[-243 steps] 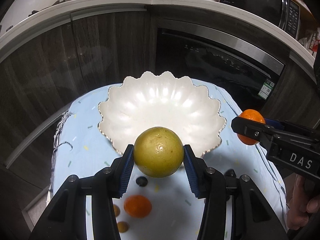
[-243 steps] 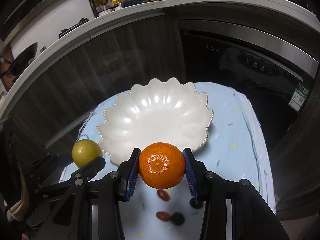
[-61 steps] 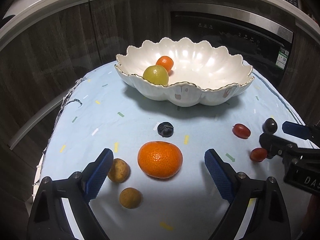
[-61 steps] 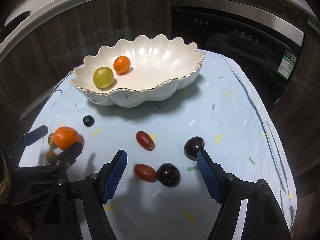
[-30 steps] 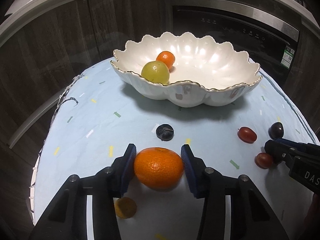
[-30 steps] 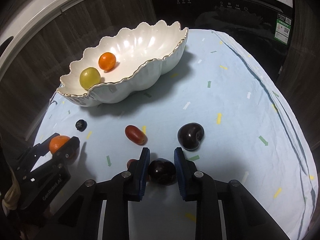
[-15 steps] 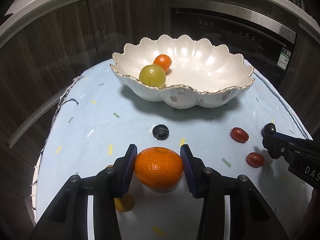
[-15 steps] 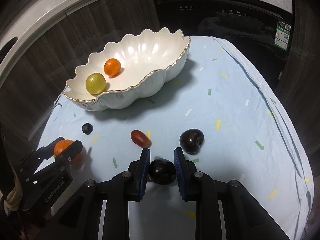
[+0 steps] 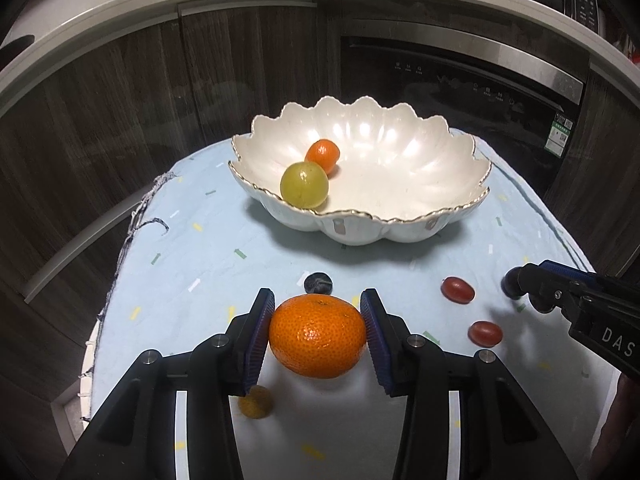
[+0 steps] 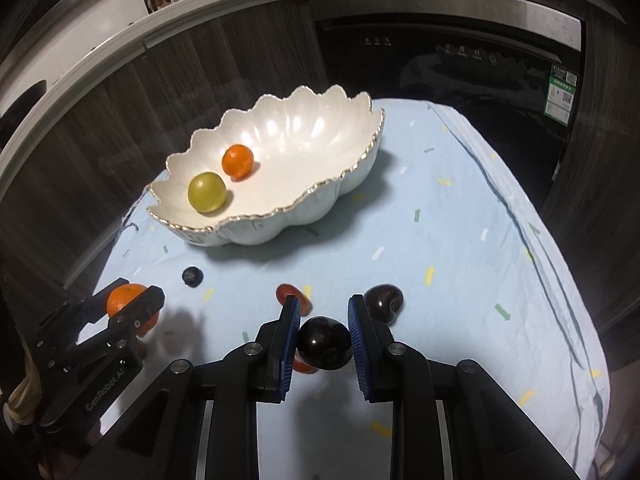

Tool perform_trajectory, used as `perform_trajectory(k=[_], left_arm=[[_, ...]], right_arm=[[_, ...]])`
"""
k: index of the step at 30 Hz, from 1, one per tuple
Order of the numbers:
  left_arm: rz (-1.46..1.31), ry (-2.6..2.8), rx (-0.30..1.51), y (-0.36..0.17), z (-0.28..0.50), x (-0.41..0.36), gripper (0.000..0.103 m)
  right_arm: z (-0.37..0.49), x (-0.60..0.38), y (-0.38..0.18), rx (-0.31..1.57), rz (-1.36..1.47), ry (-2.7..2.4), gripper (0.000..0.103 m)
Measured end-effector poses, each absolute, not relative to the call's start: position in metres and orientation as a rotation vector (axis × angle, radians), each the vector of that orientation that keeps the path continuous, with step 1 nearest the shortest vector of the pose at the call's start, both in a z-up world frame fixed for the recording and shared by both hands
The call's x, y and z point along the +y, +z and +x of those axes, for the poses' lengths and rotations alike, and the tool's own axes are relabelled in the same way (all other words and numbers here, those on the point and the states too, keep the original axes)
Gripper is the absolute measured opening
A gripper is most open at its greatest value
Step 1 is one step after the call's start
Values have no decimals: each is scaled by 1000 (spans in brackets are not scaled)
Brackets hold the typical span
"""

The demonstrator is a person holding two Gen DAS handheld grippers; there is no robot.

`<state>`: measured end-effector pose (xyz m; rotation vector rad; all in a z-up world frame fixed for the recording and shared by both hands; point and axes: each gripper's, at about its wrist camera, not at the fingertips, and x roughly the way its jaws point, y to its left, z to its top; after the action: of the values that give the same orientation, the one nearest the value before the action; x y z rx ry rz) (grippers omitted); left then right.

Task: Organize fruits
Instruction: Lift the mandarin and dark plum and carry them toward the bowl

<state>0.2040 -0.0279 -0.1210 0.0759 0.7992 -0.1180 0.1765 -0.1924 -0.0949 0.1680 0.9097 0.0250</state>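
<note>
My left claw is clamped on a mandarin, my right claw on a dark plum; both fruits sit above the surface, near the scalloped bowl.

left gripper: bottom centre of frame, blue pads pressed on both sides of the mandarin
mandarin: lg, orange, clamped, clear of the cloth, shadow under it
bowl: white, scalloped w/ gold rim, centre frame
in bowl: green round fruit at near-left edge, touching small orange fruit behind it
cloth: pale blue w/ coloured flecks, covers table
blueberry: just above the mandarin in frame
red grape tomatoes: one at, one at, right side, apart
small yellow-brown fruit: lower left, partly behind left finger
right gripper: enters from right edge, dark fruit at its tip barely visible
bkgd: dark wood cabinets, oven at upper right
</note>
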Motion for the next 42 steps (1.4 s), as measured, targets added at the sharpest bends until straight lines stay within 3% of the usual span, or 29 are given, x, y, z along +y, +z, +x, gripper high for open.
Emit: perform_trajectory(k=[42], left_arm=[[25, -156, 735, -64, 248, -33, 44]], right_arm=[[218, -191, -29, 752, 132, 53, 27]])
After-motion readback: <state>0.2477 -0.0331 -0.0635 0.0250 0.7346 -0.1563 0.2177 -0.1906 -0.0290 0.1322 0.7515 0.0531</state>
